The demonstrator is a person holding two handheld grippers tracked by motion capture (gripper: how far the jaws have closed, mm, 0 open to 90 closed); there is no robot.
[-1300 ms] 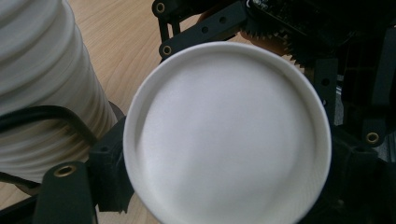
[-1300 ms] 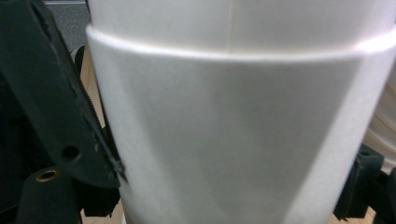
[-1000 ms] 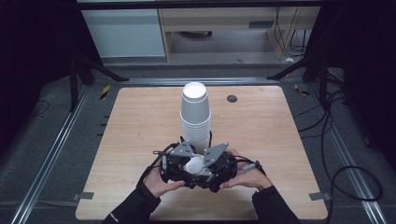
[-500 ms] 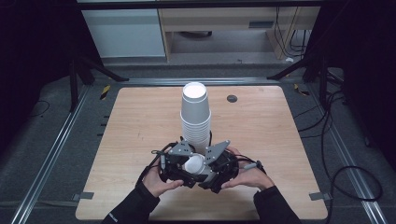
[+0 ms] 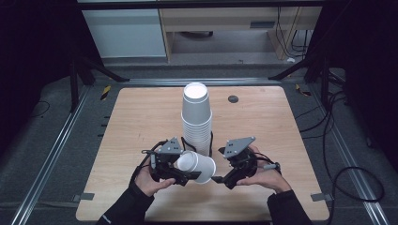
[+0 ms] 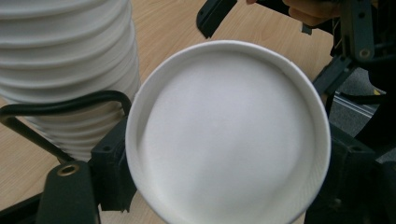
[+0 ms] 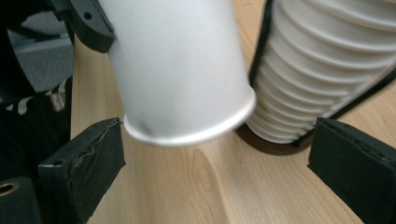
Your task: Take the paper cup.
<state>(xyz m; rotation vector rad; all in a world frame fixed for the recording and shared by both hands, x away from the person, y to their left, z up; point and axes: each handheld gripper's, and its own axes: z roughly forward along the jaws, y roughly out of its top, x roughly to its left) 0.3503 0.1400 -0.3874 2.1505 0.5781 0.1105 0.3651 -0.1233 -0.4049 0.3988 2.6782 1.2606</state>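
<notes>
The left claw point(image 5: 180, 169) sits at about 7 o'clock on the table point(image 5: 131, 117), near the front edge, and pinches a single white paper cup point(image 5: 196, 166) lying on its side. In the left claw's own view the cup point(image 6: 229, 135) shows one round end face-on, with a black pad pressed against its wall at 9 o'clock and another at 3 o'clock. The right claw point(image 5: 224, 180) is at about 5 o'clock on the table, just beside the cup's other end and clear of it. Its jaws have just been opening and now stand spread wide, and nothing is between them. In the right claw's view the cup point(image 7: 180, 70) hangs tilted above the wood, its rim just above and beside the pad at 8 o'clock, while the other pad stands far off at 4 o'clock. A tall stack of white cups point(image 5: 197, 119) stands upright near the middle of the table, directly behind the held cup at 12 o'clock from it, ringed at its base by a black wire holder point(image 6: 70, 100). In the right claw's view the stack point(image 7: 327, 60) is at 2 o'clock, just beside the held cup. A small dark round disc point(image 5: 233, 99) lies on the table toward 1 o'clock, well apart from the stack.
</notes>
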